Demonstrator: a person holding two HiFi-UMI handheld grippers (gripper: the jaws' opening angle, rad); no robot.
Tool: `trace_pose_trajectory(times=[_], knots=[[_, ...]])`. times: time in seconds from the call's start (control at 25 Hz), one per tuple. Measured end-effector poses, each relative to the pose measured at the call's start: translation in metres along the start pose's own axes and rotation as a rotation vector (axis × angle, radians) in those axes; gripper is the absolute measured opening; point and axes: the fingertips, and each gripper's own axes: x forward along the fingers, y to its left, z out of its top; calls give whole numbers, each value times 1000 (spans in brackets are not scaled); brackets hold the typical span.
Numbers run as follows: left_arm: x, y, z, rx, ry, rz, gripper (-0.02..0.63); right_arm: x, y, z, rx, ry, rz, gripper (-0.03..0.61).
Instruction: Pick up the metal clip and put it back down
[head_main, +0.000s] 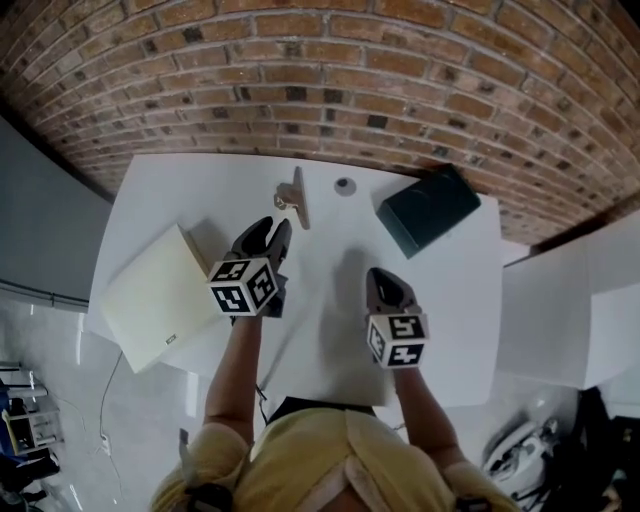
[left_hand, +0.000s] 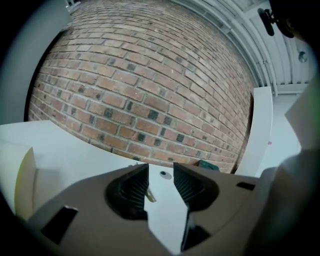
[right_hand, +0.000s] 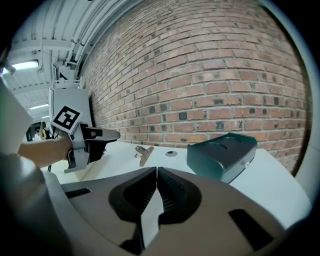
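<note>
Head view, for placement: find the metal clip (head_main: 293, 197) resting on the white table (head_main: 450, 300) near the far edge, just ahead of the left gripper (head_main: 270, 228) and not touching it. Left gripper view: see jaws parted, nothing between them, only a sliver of clip beyond. Right gripper view: read the right gripper (right_hand: 156, 170) as pressed closed and empty, held back nearer the person. Expect light, stiff, slippery bent sheet metal, liable to skate or pivot when nudged. Probably best to pinch squarely across the flat faces of whichever part stands proud of the table. No brand or readable writing anywhere. Only a small illegible label on the cream pad (head_main: 160, 295), plus black square markers on the 2 cubes.
</note>
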Motion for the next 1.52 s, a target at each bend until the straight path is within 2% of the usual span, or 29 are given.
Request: trace_pose_trajectory(times=[0.2, 0.32, 0.76, 0.92, 1.16, 1.36, 1.52], knots=[[-22, -14, 5, 22, -5, -10, 136, -6, 0, 8, -2, -23, 4, 5], [-37, -21, 6, 30, -14, -14, 101, -11, 2, 10, -2, -35, 11, 5], [-86, -34, -10, 50, -19, 7, 34, -30, 5, 12, -34, -45, -1, 5], [-101, -35, -14, 63, -17, 31, 28, -36, 8, 15, -36, -58, 5, 5], [-114, -37, -24, 129, 26, 68, 25, -40, 9, 16, -24, -56, 15, 3], [-120, -41, -24, 134, 30, 65, 22, -44, 5, 19, 4, -62, 12, 3], [-121, -43, -27, 171, 49, 81, 18, -46, 2, 21, 9, -65, 9, 3]])
